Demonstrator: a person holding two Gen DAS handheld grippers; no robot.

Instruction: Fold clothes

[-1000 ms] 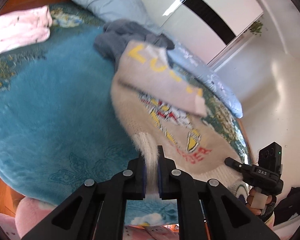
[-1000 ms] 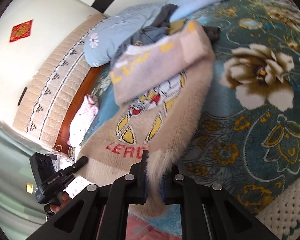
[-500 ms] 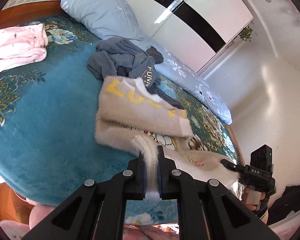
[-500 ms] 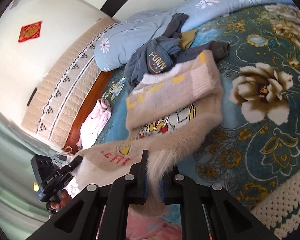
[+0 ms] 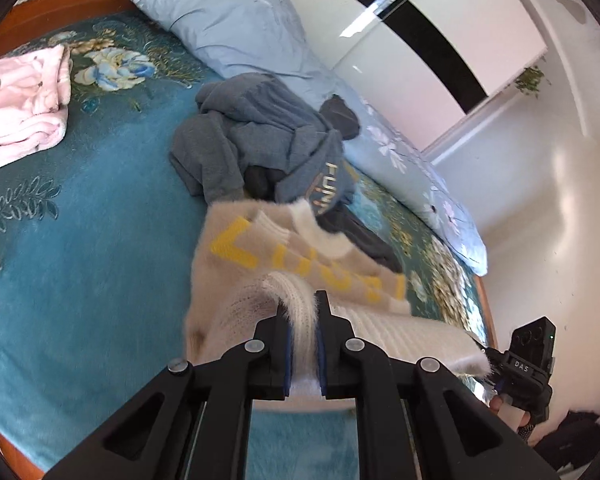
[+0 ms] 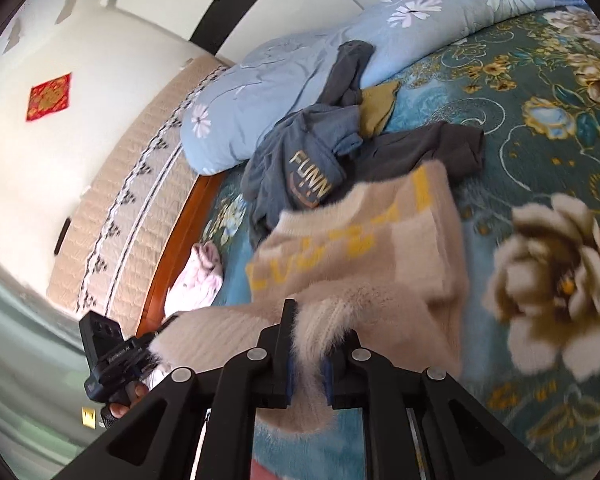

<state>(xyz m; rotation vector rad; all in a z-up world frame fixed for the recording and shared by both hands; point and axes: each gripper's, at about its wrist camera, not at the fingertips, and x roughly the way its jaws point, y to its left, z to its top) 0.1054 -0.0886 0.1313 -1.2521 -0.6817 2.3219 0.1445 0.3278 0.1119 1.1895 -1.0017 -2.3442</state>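
The beige fuzzy sweater, yellow lettering across its folded-over sleeve, lies doubled on the teal floral bedspread, its ribbed hem lifted off the bed and stretched between our two tools. Our left claw is pinching one corner of that hem, white ribbing filling the narrow gap between its blue-lined fingers. Our right claw pinches the opposite corner the same way, with fluffy knit bunched between its pads and spilling below them.

In the left wrist view the hem runs from the left claw off to the lower right, where the other tool grips its far end. In the right wrist view the same edge runs to the lower left. Most of the sweater sits just ahead of both claws, its folded sleeve on top, the far edge touching a heap of grey-blue clothes. One piece in that heap is printed "FUNN". A pale blue floral quilt lies beyond the heap along the bed. A pink garment rests well apart near the wooden bed frame.
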